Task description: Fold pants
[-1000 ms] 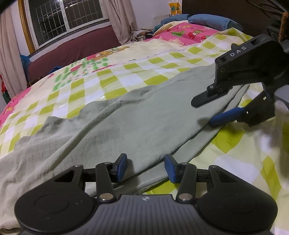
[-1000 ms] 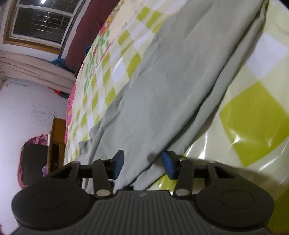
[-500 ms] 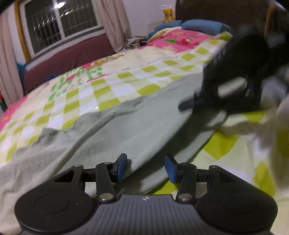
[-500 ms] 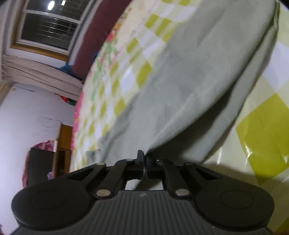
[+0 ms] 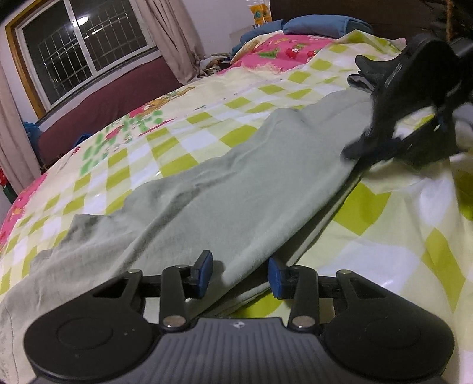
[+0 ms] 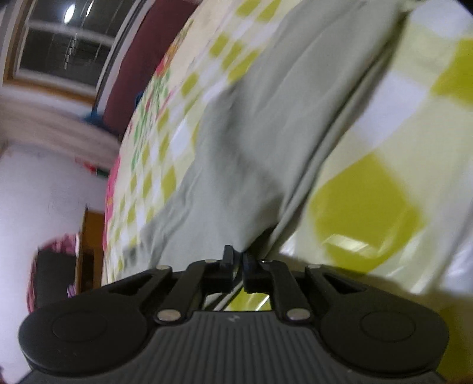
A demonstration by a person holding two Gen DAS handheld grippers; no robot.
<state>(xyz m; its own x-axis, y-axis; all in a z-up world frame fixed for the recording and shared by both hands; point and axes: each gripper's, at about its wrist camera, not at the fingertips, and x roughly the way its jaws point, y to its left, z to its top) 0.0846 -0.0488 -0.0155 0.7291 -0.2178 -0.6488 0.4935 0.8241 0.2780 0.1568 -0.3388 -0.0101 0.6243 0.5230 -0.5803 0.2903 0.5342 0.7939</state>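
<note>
Grey-green pants (image 5: 236, 189) lie spread along a bed with a yellow-green checked sheet (image 5: 384, 230). My left gripper (image 5: 239, 273) is open, its blue pads either side of the pants' near edge, which lies between them. My right gripper (image 6: 238, 260) is shut on the pants' edge (image 6: 242, 177) and lifts a fold of it. The right gripper also shows in the left wrist view (image 5: 363, 150) at the upper right, blurred, at the pants' far edge.
A pink patterned blanket (image 5: 280, 50) and blue pillows (image 5: 319, 23) lie at the head of the bed. A window (image 5: 82, 56) with curtains and a dark red wall panel are behind. A wooden cabinet (image 6: 88, 245) stands by the wall.
My right gripper has closed on the pants' edge and pulled it up and away. My left gripper stays open at the near edge, and the cloth has bunched toward it.
</note>
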